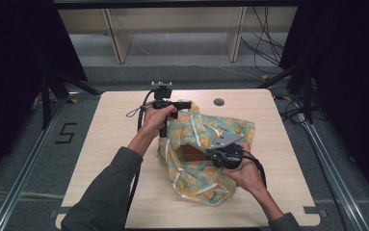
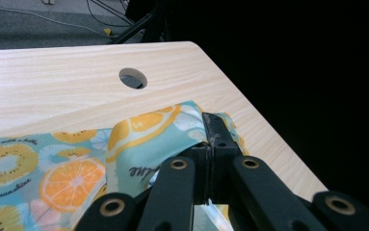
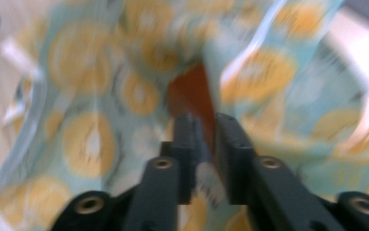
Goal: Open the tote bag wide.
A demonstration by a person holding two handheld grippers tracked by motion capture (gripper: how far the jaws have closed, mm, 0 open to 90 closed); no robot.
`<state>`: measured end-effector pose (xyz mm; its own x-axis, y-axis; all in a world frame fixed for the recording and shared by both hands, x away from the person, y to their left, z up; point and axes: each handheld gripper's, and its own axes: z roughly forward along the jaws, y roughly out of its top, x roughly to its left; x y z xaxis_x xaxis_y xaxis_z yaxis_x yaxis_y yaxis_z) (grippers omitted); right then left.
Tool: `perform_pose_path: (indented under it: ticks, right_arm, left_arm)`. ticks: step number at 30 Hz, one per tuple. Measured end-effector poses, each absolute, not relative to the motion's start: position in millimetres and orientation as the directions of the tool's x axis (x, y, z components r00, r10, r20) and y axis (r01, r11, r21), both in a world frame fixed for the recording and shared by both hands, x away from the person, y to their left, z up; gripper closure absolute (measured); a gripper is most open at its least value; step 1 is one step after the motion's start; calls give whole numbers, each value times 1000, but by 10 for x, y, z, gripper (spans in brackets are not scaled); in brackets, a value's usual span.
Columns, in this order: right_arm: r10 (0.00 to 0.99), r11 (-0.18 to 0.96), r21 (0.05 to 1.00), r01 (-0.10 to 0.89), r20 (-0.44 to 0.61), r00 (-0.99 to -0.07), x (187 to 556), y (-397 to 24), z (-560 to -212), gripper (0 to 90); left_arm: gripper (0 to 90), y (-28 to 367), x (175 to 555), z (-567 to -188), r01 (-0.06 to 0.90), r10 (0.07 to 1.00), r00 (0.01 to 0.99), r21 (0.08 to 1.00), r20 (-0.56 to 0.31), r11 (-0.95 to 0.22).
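— Where's the fruit-print bag point(image 1: 206, 149)?
— Mid-table point(image 1: 114, 130); left gripper point(image 2: 214, 137) pinches its raised edge.
— And the right gripper point(image 3: 205, 144)?
— Narrow jaws at the bag's opening; grip unclear; view blurred.

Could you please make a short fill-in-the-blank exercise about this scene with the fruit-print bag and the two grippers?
1. The left gripper is shut on an edge of the ____ -print bag.
2. Through the bag's opening shows something ____ in colour.
3. The round hole is cut in the ____ table.

Missing words: fruit; reddish-brown; wooden
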<state>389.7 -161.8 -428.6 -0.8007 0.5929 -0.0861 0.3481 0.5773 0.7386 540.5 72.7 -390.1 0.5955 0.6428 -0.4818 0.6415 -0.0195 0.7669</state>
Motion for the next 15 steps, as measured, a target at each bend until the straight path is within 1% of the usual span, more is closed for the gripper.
perform_pose_path:
  ticks: [1, 3, 4, 5, 7, 8, 9, 10, 11, 12, 13, 14, 15]
  right_arm:
    - [590, 575, 752, 321, -110, -800, 3912, -1630, -4251, 750]
    - [603, 549, 776, 310, -111, -790, 3890, -1618, -4166, 649]
    - [617, 536, 782, 317, -106, -780, 3889, -1617, -4145, 628]
    - [627, 532, 791, 302, -127, -769, 3913, -1631, -4125, 613]
    - [633, 535, 789, 301, -138, -762, 3941, -1624, -4128, 573]
    - [630, 547, 771, 326, -122, -767, 3961, -1611, -4150, 552]
    - [627, 570, 751, 333, -137, -767, 3988, -1592, -4194, 550]
    - [632, 574, 739, 352, -127, -764, 4001, -1564, -4247, 559]
    - [624, 593, 721, 359, -131, -770, 4019, -1561, -4267, 608]
    - [616, 607, 715, 346, -148, -773, 4040, -1552, -4302, 714]
    - [602, 628, 703, 333, -167, -781, 4058, -1555, -4315, 799]
    - [604, 634, 700, 331, -179, -777, 4077, -1568, -4313, 857]
    - [607, 632, 700, 333, -180, -774, 4102, -1600, -4294, 891]
  left_arm:
    - [889, 723, 5400, -3899, 642, 641, 598, 766, -481, -24]
    - [889, 724, 5397, -3893, 641, 637, 600, 767, -485, -20]
    - [889, 722, 5392, -3891, 640, 635, 601, 768, -485, -19]
    - [889, 716, 5383, -3888, 639, 636, 605, 769, -478, -30]
    - [888, 700, 5369, -3882, 635, 634, 614, 771, -470, -45]
    - [888, 696, 5366, -3881, 634, 633, 618, 772, -467, -49]
    - [888, 693, 5363, -3883, 634, 634, 617, 771, -466, -51]
    - [888, 690, 5363, -3886, 635, 634, 618, 770, -465, -54]
    - [887, 688, 5364, -3890, 636, 634, 621, 769, -461, -64]
    - [886, 686, 5367, -3896, 636, 633, 624, 769, -458, -70]
    - [885, 690, 5368, -3898, 635, 634, 626, 769, -455, -75]
    - [884, 698, 5367, -3903, 637, 634, 624, 767, -456, -75]
    - [883, 706, 5363, -3908, 636, 636, 625, 767, -453, -80]
